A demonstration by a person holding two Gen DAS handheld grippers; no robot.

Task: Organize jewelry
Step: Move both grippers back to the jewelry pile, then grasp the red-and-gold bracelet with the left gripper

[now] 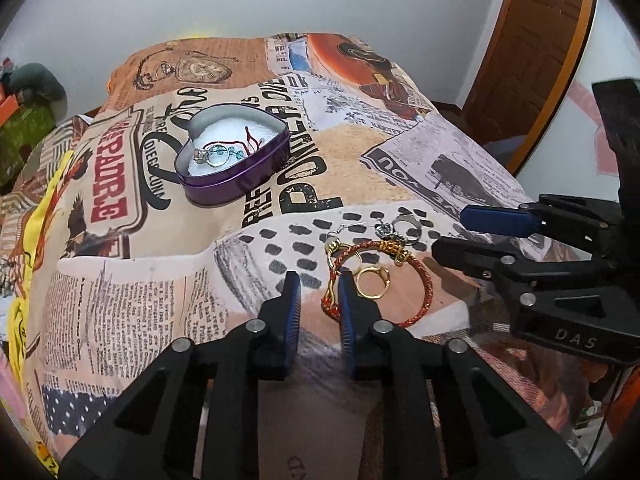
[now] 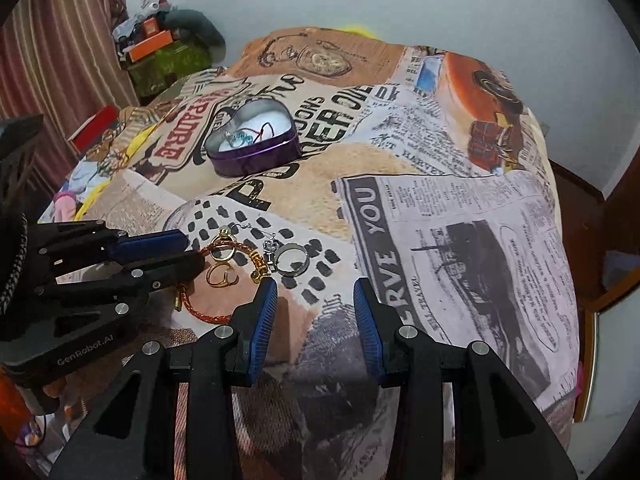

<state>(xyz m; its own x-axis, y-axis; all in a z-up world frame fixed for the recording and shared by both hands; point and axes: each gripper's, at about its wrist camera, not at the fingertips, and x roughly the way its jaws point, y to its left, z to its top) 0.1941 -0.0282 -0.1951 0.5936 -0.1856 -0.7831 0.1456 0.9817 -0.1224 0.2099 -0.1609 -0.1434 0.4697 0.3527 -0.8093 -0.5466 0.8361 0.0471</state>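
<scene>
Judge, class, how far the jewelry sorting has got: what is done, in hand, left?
Done: a few pieces lie in the heart tin. In hand: the left gripper has nothing gripped, its jaws empty beside the red bangle. Left: the bangle, gold rings and silver ring remain on the cloth.

Purple heart tin [image 1: 234,168], red-and-gold braided bangle [image 1: 420,300], newspaper-print cloth [image 1: 460,168], blue claw pads [image 2: 262,312]
</scene>
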